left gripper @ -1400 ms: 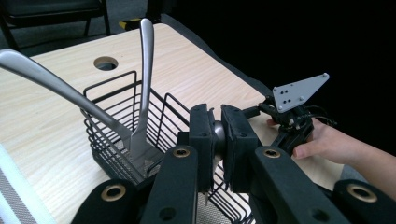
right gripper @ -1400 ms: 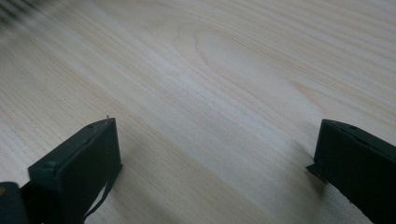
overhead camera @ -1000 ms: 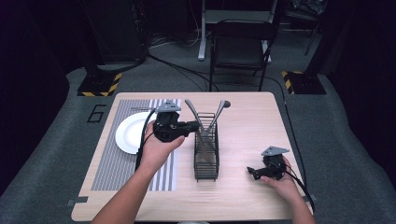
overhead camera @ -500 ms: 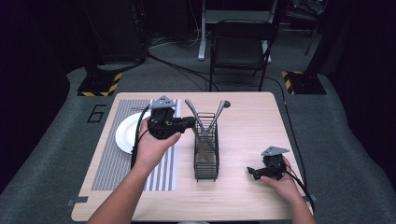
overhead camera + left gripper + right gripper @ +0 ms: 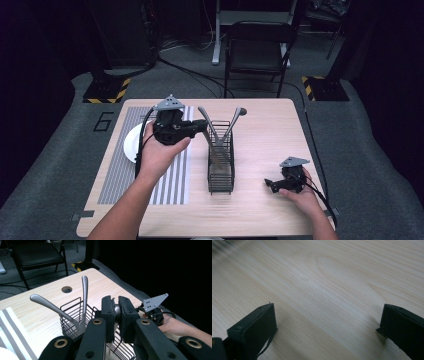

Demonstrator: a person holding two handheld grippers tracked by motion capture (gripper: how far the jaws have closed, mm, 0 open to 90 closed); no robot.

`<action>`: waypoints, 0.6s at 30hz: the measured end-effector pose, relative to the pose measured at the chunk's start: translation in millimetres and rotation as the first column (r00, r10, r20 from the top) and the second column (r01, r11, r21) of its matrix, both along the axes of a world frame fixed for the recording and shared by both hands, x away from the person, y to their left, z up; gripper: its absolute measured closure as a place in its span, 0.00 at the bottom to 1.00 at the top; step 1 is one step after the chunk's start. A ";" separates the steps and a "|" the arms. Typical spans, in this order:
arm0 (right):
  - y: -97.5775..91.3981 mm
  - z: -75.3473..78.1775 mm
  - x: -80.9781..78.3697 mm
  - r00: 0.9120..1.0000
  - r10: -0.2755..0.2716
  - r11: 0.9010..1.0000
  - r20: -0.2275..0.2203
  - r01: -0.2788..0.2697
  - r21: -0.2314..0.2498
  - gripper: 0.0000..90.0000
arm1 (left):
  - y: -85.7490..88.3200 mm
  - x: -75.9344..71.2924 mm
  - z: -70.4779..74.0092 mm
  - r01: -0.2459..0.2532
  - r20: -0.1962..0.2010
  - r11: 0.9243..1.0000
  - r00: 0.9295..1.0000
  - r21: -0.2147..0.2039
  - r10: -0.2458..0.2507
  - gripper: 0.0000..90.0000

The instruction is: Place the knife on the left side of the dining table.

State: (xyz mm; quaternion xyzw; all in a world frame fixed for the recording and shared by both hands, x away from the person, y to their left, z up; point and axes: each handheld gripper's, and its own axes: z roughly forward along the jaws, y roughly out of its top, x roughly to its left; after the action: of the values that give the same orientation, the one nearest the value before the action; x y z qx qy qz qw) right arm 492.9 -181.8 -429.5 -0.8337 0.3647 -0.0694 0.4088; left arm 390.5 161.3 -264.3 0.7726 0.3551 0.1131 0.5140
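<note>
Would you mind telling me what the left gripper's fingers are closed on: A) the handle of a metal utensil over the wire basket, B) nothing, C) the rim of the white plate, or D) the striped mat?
A: in the left gripper view, the left gripper clamps a metal utensil handle, above the wire basket.

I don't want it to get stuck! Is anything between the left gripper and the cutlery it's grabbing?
Nothing visible is. The left gripper is shut on the cutlery handle, and the other two pieces lean apart from it in the basket.
</note>
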 end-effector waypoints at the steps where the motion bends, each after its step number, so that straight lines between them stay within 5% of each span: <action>1: 0.0 0.0 0.0 1.000 0.000 1.000 0.000 0.000 -0.001 0.00 | 0.3 -0.4 2.1 -0.001 0.001 1.000 1.000 0.002 0.001 0.93; 18: 0.0 0.0 0.0 1.000 0.001 1.000 0.000 -0.001 -0.001 0.00 | 16.5 -9.6 19.3 -0.022 0.028 0.998 0.999 -0.053 0.023 0.93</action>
State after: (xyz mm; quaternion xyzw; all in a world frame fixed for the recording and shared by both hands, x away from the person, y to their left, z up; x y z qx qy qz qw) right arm 492.9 -181.7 -429.5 -0.8339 0.3644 -0.0694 0.4086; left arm 380.9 177.8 -245.1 0.7530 0.3592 0.1206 0.5380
